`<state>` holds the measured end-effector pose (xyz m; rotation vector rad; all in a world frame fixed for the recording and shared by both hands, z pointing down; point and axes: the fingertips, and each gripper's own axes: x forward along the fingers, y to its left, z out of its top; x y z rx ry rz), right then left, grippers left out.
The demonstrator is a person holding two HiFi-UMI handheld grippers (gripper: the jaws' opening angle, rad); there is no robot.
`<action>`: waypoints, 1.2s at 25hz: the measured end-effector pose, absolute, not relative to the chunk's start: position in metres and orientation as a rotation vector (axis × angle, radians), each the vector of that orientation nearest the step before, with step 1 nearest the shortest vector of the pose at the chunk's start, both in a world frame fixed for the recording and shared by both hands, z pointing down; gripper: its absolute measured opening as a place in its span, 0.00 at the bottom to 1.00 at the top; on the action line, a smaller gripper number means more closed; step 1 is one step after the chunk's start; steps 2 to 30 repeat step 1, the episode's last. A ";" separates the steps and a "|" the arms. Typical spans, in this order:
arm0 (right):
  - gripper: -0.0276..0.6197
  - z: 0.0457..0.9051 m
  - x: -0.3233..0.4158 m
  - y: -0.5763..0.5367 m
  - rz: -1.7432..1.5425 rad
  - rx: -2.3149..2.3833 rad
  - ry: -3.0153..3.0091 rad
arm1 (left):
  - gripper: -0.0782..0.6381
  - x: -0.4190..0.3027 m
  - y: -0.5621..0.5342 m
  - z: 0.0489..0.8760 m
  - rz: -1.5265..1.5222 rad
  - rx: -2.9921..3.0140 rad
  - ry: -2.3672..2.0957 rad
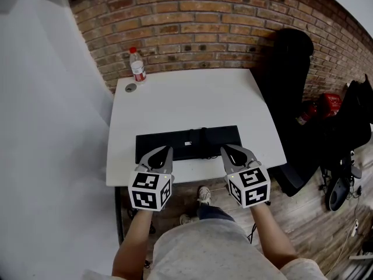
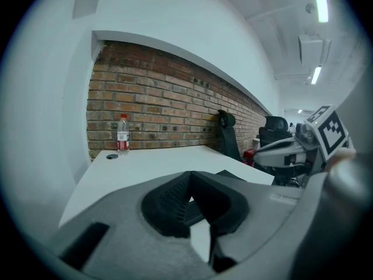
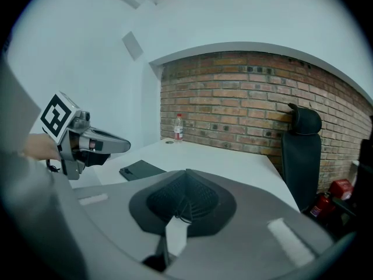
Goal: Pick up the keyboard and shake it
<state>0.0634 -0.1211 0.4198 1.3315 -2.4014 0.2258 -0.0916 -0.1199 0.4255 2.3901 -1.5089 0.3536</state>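
While flat on table [image 1: 192, 95], black keyboard [image 1: 187, 143]

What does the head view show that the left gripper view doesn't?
Only the head view: the whole black keyboard, the person's arms, a shoe and the wood floor. Only the left gripper view: ceiling lights and, close up, the shut jaws of the left hand-held gripper. Both: the white table, the water bottle, the brick wall, the black chair and the right hand-held gripper.
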 end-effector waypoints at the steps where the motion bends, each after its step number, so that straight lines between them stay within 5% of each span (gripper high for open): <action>1: 0.06 0.420 0.063 -0.121 0.226 1.331 -2.401 | 0.10 -0.092 -0.120 0.426 0.356 2.390 -1.508; 30: 0.06 0.420 0.063 -0.121 0.226 1.331 -2.401 | 0.10 -0.092 -0.120 0.426 0.356 2.390 -1.508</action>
